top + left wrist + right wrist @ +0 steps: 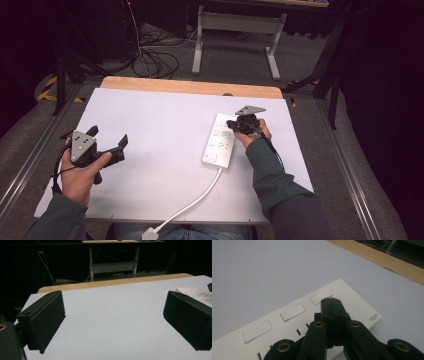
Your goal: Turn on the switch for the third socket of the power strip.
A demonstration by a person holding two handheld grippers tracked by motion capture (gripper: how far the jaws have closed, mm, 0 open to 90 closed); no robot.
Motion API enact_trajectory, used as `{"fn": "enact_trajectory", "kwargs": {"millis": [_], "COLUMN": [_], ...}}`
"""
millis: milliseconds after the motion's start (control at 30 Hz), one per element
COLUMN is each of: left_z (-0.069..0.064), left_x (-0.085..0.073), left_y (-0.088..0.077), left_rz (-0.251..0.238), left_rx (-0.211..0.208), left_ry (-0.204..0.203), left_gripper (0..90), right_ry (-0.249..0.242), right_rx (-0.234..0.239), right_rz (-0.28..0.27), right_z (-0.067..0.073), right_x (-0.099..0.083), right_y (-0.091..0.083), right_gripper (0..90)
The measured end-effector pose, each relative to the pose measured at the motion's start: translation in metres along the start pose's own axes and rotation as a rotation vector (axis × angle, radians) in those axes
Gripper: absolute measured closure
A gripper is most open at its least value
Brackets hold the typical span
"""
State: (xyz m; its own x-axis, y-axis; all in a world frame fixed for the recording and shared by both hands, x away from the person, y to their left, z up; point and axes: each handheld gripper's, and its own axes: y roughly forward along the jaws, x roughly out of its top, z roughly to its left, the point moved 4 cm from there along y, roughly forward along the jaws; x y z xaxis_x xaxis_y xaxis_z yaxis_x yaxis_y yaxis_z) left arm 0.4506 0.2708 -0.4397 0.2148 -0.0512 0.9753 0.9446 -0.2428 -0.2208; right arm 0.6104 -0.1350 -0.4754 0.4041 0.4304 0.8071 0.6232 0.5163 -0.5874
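On the white table sheet [150, 130] lies a long white plastic power strip [219, 140] with three rocker switches, toward the right side and just in front of the person's right hand. Its white cable [197, 197] runs back over the near edge of the table.

The right gripper [234, 124] has its two black jaws pressed together with nothing between them. In the right gripper view, the closed tip [331, 302] rests at the rocker switch at the far end of the strip [320, 297], the one closest to the small printed logo. It looks to me like it is pressing on this switch, but I cannot tell if the switch is already tipped over. The other two switches [292, 312] are not touched.

The left gripper [107, 145] is well apart, at the left side of the table, with its jaws spread wide and holding nothing. In the left gripper view there is only bare sheet between them, and a corner of the strip [197, 293] is seen at the far right.

I judge the work to be at the beginning: one switch is being handled, two remain, and the left hand is waiting.
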Motion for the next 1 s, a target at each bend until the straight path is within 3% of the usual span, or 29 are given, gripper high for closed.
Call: {"fn": "enact_trajectory", "kwargs": {"millis": [1000], "left_z": [-0.003], "left_x": [0.001], "left_y": [0.004], "left_rz": [0.002], "left_rx": [-0.011], "left_ry": [0.004], "left_gripper": [4.7], "right_ry": [0.034], "right_rx": [0.004], "right_rz": [-0.061], "right_z": [-0.001], "right_x": [-0.003], "right_y": [-0.034], "right_gripper": [90.0]}}
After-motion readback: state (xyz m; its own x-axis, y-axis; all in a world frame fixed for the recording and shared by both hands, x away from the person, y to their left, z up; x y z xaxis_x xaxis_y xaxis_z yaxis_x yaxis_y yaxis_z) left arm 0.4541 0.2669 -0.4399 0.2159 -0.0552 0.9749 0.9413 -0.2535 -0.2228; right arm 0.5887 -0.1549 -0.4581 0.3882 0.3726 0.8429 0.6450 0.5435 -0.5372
